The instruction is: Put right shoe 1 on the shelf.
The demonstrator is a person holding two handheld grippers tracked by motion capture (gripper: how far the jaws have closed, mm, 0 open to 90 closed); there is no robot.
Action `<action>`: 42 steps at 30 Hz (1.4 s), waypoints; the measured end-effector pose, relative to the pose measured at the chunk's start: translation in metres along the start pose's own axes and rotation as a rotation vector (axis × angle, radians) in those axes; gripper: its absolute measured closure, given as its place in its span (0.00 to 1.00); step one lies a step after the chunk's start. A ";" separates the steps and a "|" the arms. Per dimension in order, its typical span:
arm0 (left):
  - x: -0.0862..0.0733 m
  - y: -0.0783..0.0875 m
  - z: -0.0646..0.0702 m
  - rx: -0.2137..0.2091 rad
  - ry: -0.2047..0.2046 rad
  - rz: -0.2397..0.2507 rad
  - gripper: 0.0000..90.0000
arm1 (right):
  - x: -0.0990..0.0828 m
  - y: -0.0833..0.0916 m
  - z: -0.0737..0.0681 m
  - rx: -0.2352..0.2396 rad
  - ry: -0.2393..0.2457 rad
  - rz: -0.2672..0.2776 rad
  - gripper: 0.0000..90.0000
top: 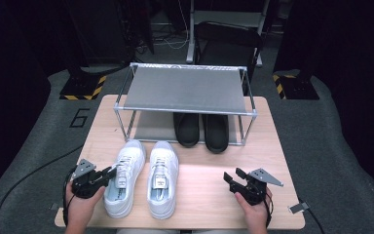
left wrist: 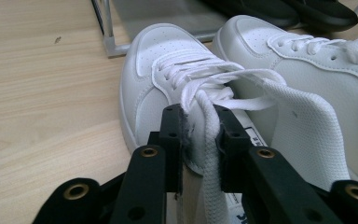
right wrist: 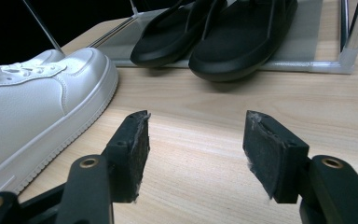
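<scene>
Black jaws of the left gripper (left wrist: 200, 126) pinch a white lace (left wrist: 210, 154) of the left sneaker (top: 121, 178), hiding its tongue; right gripper (top: 237, 181) hangs spread over bare table (top: 204, 195).

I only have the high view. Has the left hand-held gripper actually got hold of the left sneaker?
Observer: The left hand-held gripper is shut on the left sneaker, pinching its tongue and a lace between the pads.
Operator: Is the right hand-held gripper holding anything?
Observer: No. The right hand-held gripper stands open over bare table, nothing between the pads.
Operator: What's ahead of it?
Observer: The black slippers, toes poking out of the rack's bottom shelf, with the right sneaker off to one side.
</scene>
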State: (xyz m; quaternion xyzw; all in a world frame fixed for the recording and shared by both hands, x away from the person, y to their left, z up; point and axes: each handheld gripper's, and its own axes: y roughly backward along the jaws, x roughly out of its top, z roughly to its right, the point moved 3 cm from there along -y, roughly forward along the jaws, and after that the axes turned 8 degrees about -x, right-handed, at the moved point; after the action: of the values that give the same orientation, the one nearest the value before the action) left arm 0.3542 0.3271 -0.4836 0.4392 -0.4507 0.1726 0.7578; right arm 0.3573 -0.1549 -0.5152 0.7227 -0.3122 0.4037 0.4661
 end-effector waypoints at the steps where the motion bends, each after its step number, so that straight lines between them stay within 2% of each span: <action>1: 0.000 0.000 -0.001 -0.007 0.004 0.000 0.86 | 0.000 0.000 0.000 0.005 0.000 0.001 0.45; 4: -0.002 0.000 -0.003 -0.029 0.022 0.025 0.85 | -0.001 -0.001 0.000 0.003 0.006 0.000 0.45; 7: -0.004 -0.002 -0.005 -0.056 -0.002 0.043 0.78 | -0.002 -0.002 -0.001 0.010 -0.006 -0.003 0.45; 10: -0.007 -0.004 -0.007 -0.069 -0.002 0.066 0.74 | -0.003 -0.004 -0.001 0.009 -0.007 -0.012 0.45; 12: -0.007 -0.005 -0.007 -0.069 -0.017 0.072 0.73 | -0.004 -0.004 -0.001 0.016 -0.006 -0.011 0.45; 13: -0.008 -0.005 -0.006 -0.057 -0.067 0.056 0.72 | -0.005 -0.004 -0.001 0.016 -0.018 -0.023 0.45; 16: -0.009 -0.006 -0.005 -0.047 -0.082 0.052 0.73 | -0.004 -0.005 0.000 0.023 -0.022 -0.014 0.45; 19: -0.012 -0.006 -0.003 -0.010 -0.067 0.028 0.72 | -0.005 -0.004 0.001 0.024 -0.026 -0.016 0.45; 23: -0.015 -0.005 -0.006 -0.005 -0.011 0.037 0.68 | -0.006 -0.005 0.001 0.022 -0.032 -0.024 0.46; 24: -0.015 -0.005 -0.008 -0.016 -0.002 0.032 0.66 | -0.006 -0.005 0.001 0.023 -0.034 -0.025 0.46; 26: -0.016 -0.004 -0.009 -0.024 -0.013 0.004 0.62 | -0.006 -0.005 0.001 0.026 -0.032 -0.028 0.46; 32: -0.018 -0.004 -0.010 -0.027 -0.020 -0.005 0.61 | -0.006 -0.006 0.002 0.024 -0.035 -0.028 0.46; 33: -0.018 -0.004 -0.009 -0.032 -0.033 -0.011 0.62 | -0.006 -0.006 0.002 0.027 -0.042 -0.032 0.46; 36: -0.021 -0.004 -0.012 -0.053 -0.007 -0.009 0.61 | -0.007 -0.005 0.002 0.026 -0.039 -0.031 0.46; 38: -0.023 -0.005 -0.011 -0.039 -0.001 0.013 0.62 | -0.007 -0.006 0.002 0.027 -0.040 -0.032 0.46; 42: -0.024 -0.004 -0.010 -0.044 0.019 0.019 0.65 | -0.007 -0.007 0.002 0.030 -0.031 -0.028 0.46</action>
State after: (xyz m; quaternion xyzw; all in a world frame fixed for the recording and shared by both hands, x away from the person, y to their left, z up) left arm 0.3492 0.3361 -0.5079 0.4164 -0.4513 0.1740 0.7699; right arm 0.3602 -0.1533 -0.5247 0.7400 -0.3032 0.3907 0.4559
